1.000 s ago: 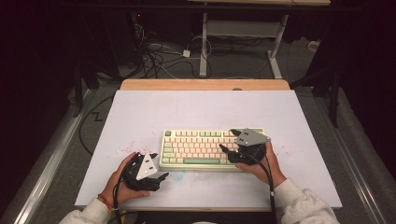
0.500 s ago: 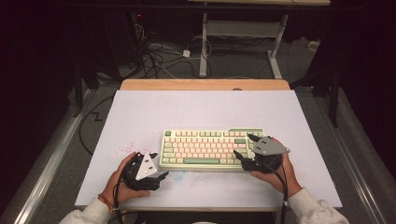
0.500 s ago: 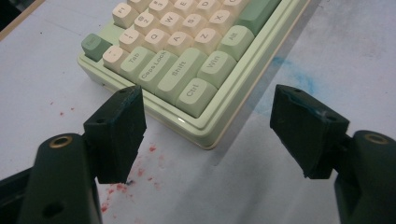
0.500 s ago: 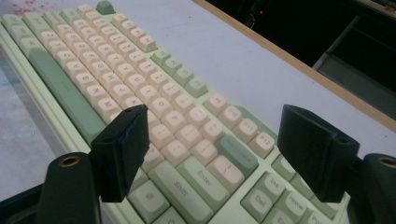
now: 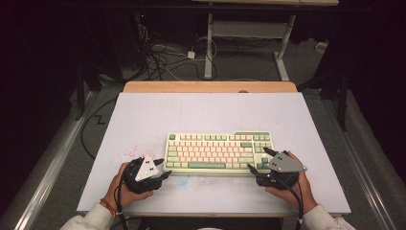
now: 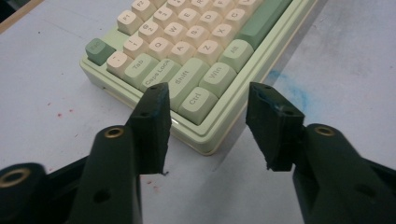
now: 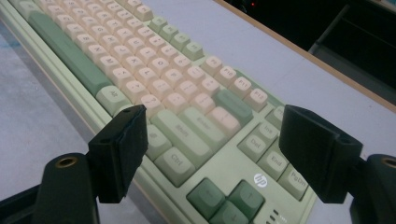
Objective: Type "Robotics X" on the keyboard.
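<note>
High view: keyboard (image 5: 219, 152) sits mid-counter (image 5: 206, 112), left tool (image 5: 160, 168) at its near-left corner, right tool (image 5: 258, 160) at its near-right. Left gripper view: jaws have just been closing, straddling that corner, not yet pressing. Right gripper view: jaws wide, hovering over the corner keys.

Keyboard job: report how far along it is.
Done: both grippers sit at the keyboard corners. In hand: the left gripper, jaws just closing, straddles the Ctrl corner without touching; the right gripper is open by the arrow keys. Left: gripping and any lifting; it lies flat on the table.
</note>
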Demonstrator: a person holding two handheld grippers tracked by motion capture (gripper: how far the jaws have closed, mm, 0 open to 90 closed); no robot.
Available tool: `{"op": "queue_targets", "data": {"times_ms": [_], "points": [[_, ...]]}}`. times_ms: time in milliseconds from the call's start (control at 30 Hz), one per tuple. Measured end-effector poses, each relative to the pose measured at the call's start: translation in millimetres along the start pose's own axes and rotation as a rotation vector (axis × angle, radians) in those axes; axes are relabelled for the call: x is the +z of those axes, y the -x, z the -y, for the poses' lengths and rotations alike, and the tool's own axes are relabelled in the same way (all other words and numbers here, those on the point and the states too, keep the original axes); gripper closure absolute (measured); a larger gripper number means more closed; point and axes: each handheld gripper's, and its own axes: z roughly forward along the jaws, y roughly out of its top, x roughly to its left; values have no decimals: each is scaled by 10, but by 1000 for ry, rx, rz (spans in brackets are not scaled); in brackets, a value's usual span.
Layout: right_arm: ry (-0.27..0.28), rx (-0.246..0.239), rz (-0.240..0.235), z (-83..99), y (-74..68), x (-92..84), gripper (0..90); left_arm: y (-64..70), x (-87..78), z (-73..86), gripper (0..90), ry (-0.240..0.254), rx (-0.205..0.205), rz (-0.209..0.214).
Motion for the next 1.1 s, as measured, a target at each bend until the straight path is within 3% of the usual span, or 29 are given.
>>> {"op": "queue_targets", "data": {"times_ms": [267,433,733,1100], "points": [[-20,-7,6,73,-47,-48,241,-79,-41,-38,765,1,-15,-2],[-18,-4,-1,74,-48,-45,241,-114,-24,-94,871,-9,-7,22],[-29,-10,-23,80,-69,-20,240,-204,121,-316,878,-19,-22,67],[-42,-28,-18,80,-74,0,239,-240,378,-579,877,-43,-8,98]]}}
